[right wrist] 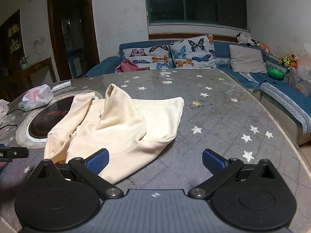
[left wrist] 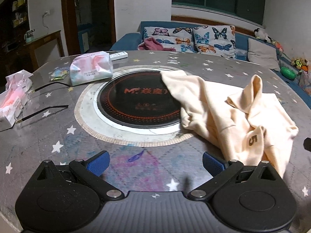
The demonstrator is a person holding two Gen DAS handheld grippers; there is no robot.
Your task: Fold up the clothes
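Observation:
A cream garment point(left wrist: 229, 112) lies crumpled on the round grey star-patterned table point(left wrist: 58, 136), one end draped over the black cooktop. A dark "5" shows on a fold near its front. My left gripper point(left wrist: 155, 163) is open just above the table, with the cloth beside its right finger and nothing between the pads. In the right wrist view the same cream garment point(right wrist: 120, 124) lies bunched with a raised peak. My right gripper point(right wrist: 155, 162) is open, and its left finger sits over the garment's near edge.
A round black induction cooktop point(left wrist: 136, 101) is set into the table's middle. Tissue packs point(left wrist: 91, 68), a torn pack point(left wrist: 13, 101), a remote point(left wrist: 118, 55) and black cables point(left wrist: 44, 110) lie at the left. A blue sofa point(right wrist: 281, 95) with butterfly cushions runs behind and right.

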